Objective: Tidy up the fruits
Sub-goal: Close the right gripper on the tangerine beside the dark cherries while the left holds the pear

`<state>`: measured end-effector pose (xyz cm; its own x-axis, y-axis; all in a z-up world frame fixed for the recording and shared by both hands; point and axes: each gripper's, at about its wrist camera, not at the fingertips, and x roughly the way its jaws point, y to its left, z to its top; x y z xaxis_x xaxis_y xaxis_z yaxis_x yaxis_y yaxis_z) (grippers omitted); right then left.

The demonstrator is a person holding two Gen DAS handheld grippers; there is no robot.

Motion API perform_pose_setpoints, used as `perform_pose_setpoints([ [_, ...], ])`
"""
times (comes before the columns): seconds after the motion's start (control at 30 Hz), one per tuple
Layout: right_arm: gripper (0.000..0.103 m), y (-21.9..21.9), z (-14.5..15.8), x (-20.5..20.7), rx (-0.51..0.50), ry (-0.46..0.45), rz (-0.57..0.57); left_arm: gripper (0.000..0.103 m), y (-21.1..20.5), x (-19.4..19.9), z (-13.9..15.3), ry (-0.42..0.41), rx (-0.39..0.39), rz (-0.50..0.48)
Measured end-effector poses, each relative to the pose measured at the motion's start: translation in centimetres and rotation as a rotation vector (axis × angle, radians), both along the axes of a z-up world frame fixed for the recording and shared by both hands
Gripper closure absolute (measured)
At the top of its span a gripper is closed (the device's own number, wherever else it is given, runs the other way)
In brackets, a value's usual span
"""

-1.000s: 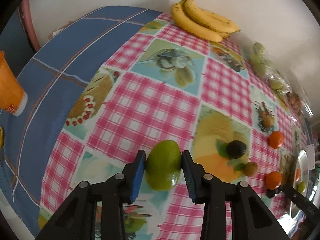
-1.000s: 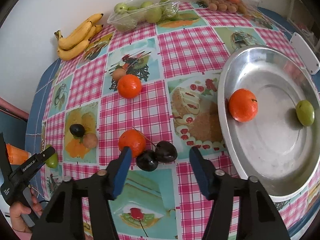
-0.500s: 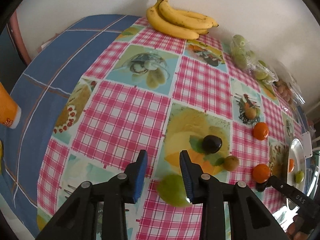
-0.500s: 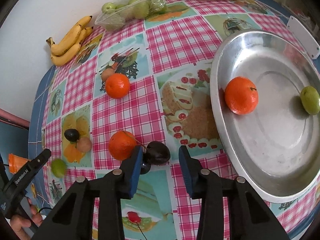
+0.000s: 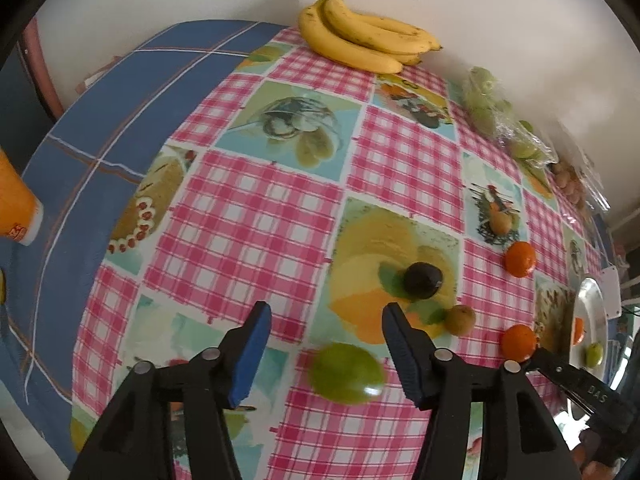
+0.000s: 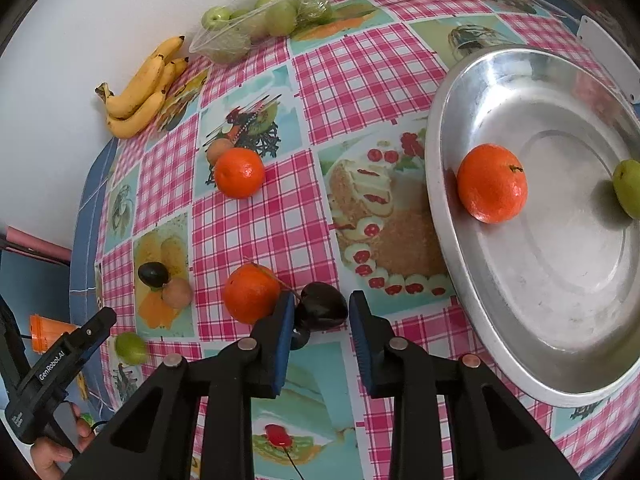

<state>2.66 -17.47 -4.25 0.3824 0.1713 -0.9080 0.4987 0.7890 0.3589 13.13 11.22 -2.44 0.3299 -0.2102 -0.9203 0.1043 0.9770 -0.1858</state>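
Fruits lie scattered over the checked tablecloth, and from the left wrist view the left gripper hovers with its jaws opening, a blurred green fruit lying loose on the cloth between and below them, touched by neither pad. A dark plum and a small brown fruit sit just beyond, bananas against the wall. From the right wrist view, the right gripper is pressed onto a dark fruit, with an orange just beside its left finger. The metal tray nearby holds another orange and a green fruit at its far side. Smooth, round and probably soft-skinned, the dark fruit could slip or bruise; gripping across its widest middle, gently, seems wisest.
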Motion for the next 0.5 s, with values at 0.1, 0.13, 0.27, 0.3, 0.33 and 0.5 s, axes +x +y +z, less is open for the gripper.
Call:
perform_pose_setpoints([
  [0.1, 0.074, -0.1, -0.1, -0.1, 0.013, -0.001, -0.008, 0.041, 0.2, 0.0, -0.7, 0.029, 0.006, 0.003],
  [0.13, 0.075, -0.1, -0.1, -0.1, 0.019, -0.001, -0.011, 0.041, 0.2, -0.1, -0.9, 0.038, 0.004, 0.001],
  [0.27, 0.076, -0.3, -0.1, -0.2, 0.028, -0.005, -0.015, 0.041, 0.1, -0.2, -1.8, 0.071, -0.029, 0.002],
  [0.3, 0.076, -0.3, -0.1, -0.2, 0.029, -0.005, -0.015, 0.041, 0.0, -0.2, -1.8, 0.073, -0.031, 0.001],
  [0.33, 0.076, -0.2, -0.1, -0.2, 0.03, -0.005, -0.015, 0.041, 0.0, -0.2, -2.0, 0.077, -0.026, 0.001],
  [0.5, 0.077, -0.4, 0.0, -0.3, 0.037, -0.01, -0.02, 0.04, -0.5, -0.3, -2.4, 0.1, -0.018, -0.02],
])
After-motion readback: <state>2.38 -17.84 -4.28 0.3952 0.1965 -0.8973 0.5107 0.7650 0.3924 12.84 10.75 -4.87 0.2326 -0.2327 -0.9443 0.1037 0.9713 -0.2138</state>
